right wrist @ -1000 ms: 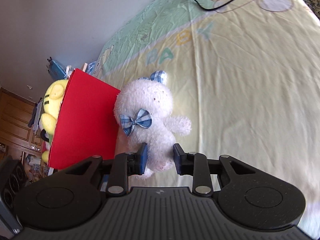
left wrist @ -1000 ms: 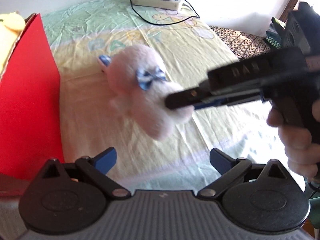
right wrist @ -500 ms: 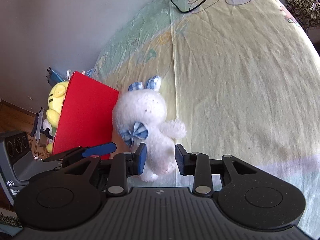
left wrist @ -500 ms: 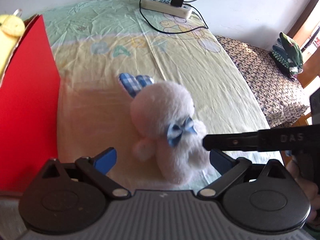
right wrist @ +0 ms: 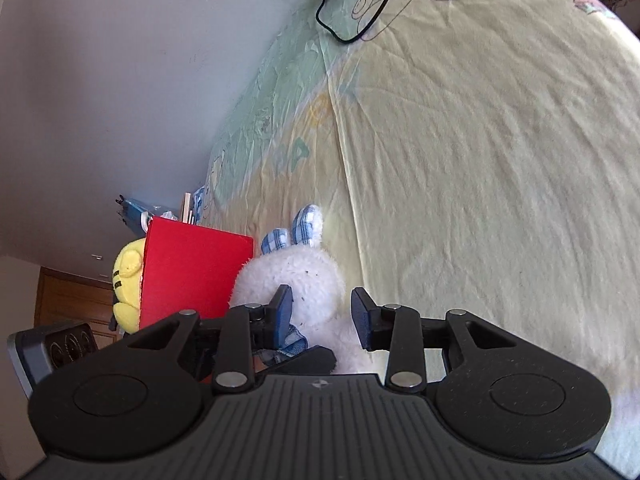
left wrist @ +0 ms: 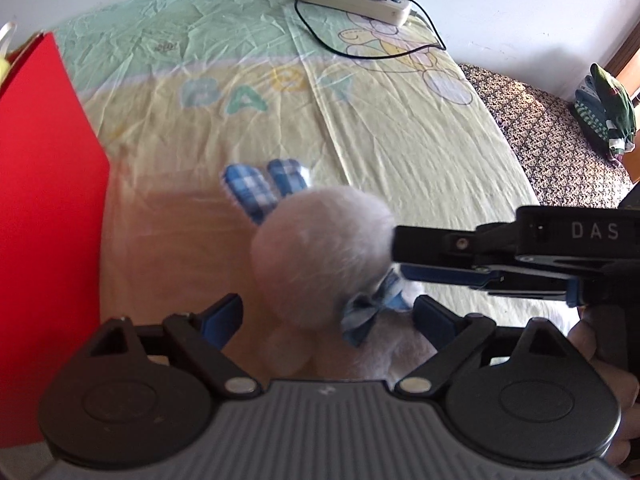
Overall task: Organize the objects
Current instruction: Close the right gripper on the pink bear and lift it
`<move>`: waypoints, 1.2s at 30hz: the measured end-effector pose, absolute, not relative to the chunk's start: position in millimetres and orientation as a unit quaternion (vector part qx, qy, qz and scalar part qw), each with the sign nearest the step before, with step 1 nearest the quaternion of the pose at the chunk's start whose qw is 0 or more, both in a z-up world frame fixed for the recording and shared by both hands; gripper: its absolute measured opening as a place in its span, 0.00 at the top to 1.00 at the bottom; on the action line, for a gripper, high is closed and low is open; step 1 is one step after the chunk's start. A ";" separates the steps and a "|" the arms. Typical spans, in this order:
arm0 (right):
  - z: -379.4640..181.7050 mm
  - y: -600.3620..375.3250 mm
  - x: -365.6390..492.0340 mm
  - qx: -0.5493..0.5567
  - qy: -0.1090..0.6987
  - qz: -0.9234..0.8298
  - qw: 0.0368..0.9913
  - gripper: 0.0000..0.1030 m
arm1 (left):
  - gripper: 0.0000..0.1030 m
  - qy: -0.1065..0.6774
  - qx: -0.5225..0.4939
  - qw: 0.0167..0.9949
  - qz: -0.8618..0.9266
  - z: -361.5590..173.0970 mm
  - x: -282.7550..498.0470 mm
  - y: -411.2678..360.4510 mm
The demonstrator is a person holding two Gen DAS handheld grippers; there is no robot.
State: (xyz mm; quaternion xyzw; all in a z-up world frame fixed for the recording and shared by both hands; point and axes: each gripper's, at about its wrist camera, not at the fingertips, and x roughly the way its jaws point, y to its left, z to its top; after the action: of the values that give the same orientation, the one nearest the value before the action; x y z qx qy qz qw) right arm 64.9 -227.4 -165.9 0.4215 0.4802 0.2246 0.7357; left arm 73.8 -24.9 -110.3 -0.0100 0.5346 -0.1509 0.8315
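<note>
The right gripper (right wrist: pixel 322 312) fingers grip the white plush rabbit (right wrist: pixel 298 276); the left gripper (left wrist: pixel 328 314) stands wide open, empty, and should close gently on the body.

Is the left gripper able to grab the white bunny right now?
Probably yes. The left gripper has its jaws wide open with the white bunny right between them. The right gripper already reaches in at the bunny's neck, which could crowd it.

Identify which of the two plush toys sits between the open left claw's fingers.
The white bunny plush, with checked blue ears and bow, sits there. The yellow plush stays behind the red box.
</note>
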 end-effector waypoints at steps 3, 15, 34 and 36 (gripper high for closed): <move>-170.1 -223.7 69.2 0.435 0.484 0.239 0.721 0.60 | 0.12 0.537 -0.013 0.829 -0.152 -110.7 76.3 -26.1; -179.1 -215.1 77.3 0.443 0.491 0.266 0.701 0.55 | 0.14 0.550 -0.022 0.820 -0.158 -116.1 81.1 -17.1; -181.6 -212.4 70.1 0.449 0.492 0.303 0.682 0.54 | 0.20 0.536 -0.044 0.813 -0.226 -112.5 74.8 2.4; -182.0 -214.2 66.8 0.450 0.492 0.301 0.682 0.55 | 0.20 0.533 -0.036 0.814 -0.228 -111.5 72.0 -1.2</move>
State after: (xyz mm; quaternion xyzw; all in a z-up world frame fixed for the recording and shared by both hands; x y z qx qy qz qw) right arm 66.8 -214.2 -182.0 0.4504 0.4915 0.3014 0.6817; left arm 72.0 -1.2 -111.5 -0.0358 0.5335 -0.2281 0.8137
